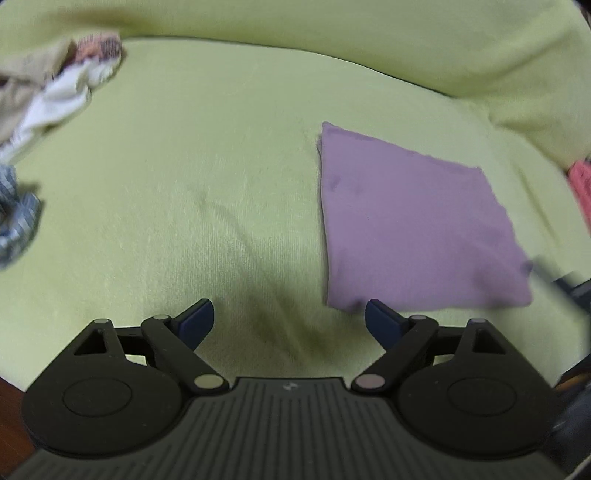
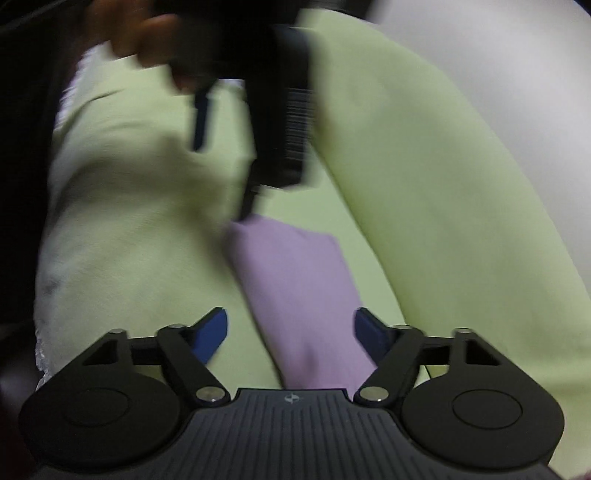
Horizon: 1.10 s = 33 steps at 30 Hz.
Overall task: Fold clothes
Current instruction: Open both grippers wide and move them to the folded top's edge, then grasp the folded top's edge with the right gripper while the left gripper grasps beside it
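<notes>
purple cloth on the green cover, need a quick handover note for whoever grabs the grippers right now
Left gripper: open, holds nothing.
Right gripper: open, holds nothing, purple cloth below it.
Purple cloth lies folded flat on the green cover.
Unfolded pile and striped garment sit at the left; a red item at the right edge.
Done: purple cloth looks folded. Left: the pile.

Each gripper is built of matte black plastic: the left gripper (image 1: pixel 290 321) and the right gripper (image 2: pixel 291 330) are each fitted with two dark blue finger pads (image 1: pixel 195 323) on black linkage arms pinned with round silver rivets (image 1: pixel 208 381). Two large round discs with raised ovals are set at the lower corners of each frame, and a ribbed grey-black plate with a small emblem (image 2: pixel 291 398) lies between them. A hand (image 2: pixel 147 33) is seen blurred at the upper left of the right wrist frame.
</notes>
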Motion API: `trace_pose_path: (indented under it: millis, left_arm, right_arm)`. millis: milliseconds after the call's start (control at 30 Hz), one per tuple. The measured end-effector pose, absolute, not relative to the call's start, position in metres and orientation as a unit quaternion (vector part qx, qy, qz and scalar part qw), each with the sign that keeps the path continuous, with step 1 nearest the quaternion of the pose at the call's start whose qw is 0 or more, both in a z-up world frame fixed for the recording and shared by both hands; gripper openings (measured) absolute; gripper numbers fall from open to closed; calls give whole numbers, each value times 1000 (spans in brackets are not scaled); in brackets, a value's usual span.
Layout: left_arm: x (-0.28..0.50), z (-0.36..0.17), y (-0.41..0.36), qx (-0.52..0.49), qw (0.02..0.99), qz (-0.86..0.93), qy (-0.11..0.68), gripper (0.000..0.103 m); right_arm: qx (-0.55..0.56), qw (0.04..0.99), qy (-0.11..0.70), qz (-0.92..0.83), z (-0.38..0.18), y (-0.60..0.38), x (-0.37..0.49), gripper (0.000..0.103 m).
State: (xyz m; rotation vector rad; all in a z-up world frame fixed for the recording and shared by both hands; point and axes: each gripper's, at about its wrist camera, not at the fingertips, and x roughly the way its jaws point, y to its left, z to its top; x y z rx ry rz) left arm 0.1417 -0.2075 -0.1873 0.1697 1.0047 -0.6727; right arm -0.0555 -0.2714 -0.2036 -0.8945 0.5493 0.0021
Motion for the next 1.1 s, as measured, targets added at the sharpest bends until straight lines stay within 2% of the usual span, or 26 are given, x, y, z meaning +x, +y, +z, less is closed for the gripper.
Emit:
trace_pose_path:
  millis: [100,167,200,333,400,467,700,867,967,1100]
  left_arm:
    - [158,-186,-197,44,809,-320,491,87]
    - [168,-186,-191,20,802,-323,503,86]
    - [173,-185,-187,8,797,-325,509,86]
    - [191,-185,-175,-41,779,-334,530,86]
    - [196,-186,-174,-63,766,-347,537,86]
    - [202,-186,-175,-85,754,-357,545,86]
    - [244,-191,-196,-174,698,-387,577,86]
    - [264,-212,-221,-226,644,-406,607,76]
    - [267,-224,-238,-217,637,-409,617,66]
    - [271,-237,-250,-221,629,-412,621,38]
  right_arm:
    - [-464,850,249,26,-213,-256,-41,58]
    - [-484,837,253,32,-219,-252,-28,43]
    - [-492,831,255,33,-221,-250,-23,40]
    - [-523,814,249,34,-232,-242,-13,34]
    - [-528,810,252,41,-235,-239,-10,18]
    - [-514,820,251,36,-233,-240,-7,7]
    - [-397,893,214,5,-190,-264,-7,5]
    - [-338,921,190,-24,-167,-278,-4,5]
    - [-315,931,179,-38,-158,-286,-4,5]
    - [-284,941,179,-39,-149,-294,-3,5]
